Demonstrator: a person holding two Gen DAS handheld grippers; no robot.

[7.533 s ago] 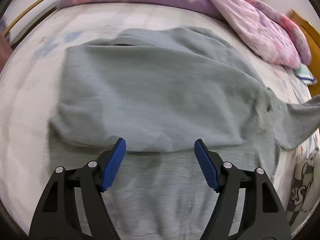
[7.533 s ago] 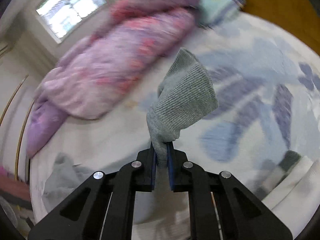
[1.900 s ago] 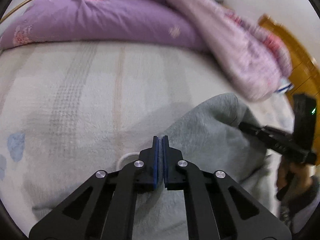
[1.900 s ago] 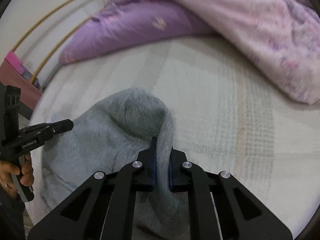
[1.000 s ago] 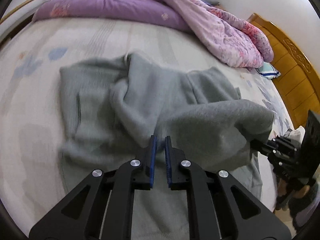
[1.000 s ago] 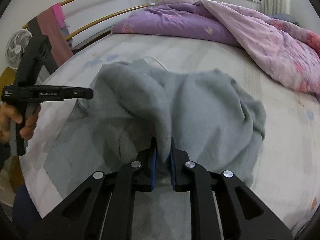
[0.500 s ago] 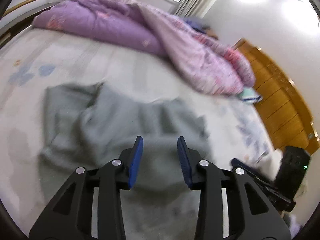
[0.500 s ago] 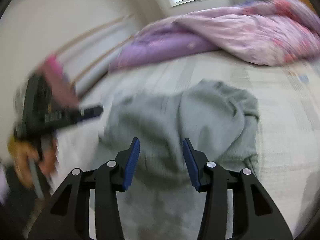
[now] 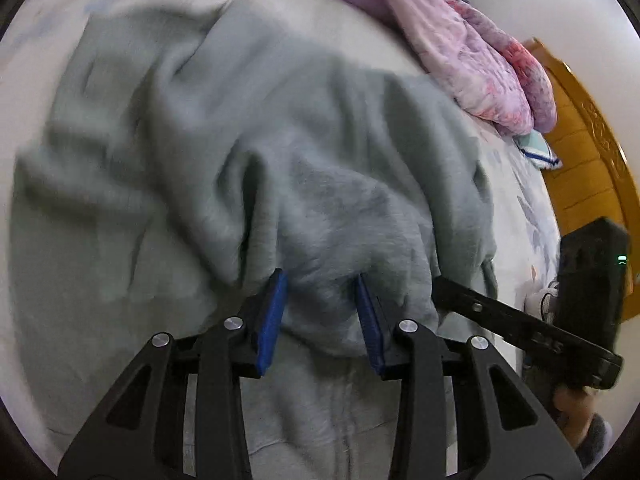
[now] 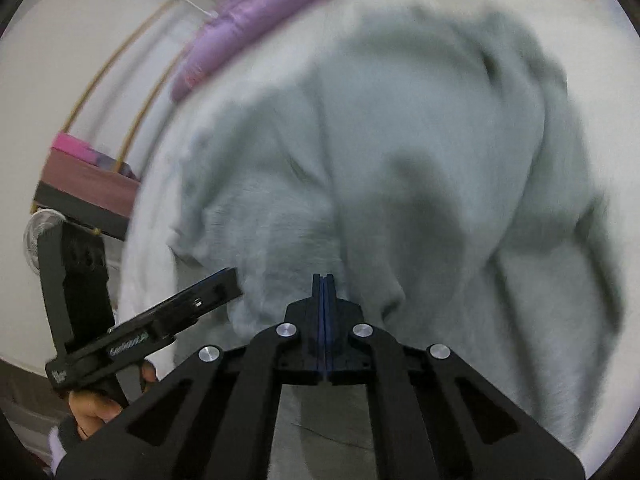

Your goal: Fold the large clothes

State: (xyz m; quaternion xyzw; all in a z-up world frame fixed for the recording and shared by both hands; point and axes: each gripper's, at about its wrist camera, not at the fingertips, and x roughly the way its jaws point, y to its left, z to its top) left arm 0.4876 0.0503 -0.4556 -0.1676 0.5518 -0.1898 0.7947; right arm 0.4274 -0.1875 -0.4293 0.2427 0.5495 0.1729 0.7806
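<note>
Spread on the bed [image 9: 24, 80], the soft, floppy grey sweater [image 9: 248, 152] wants edge grips; left gripper [image 9: 320, 312] straddles a fold half-spread, right gripper [image 10: 323, 320] pressed together, empty.

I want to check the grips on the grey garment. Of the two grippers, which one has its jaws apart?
The left gripper: its blue pads stand apart with a bunch of the grey garment between them. The right gripper has its pads pressed flat together, no cloth visibly between them.

Purple quilt [image 9: 472, 52], wood headboard [image 9: 592, 168], fan [image 10: 40, 236]
</note>
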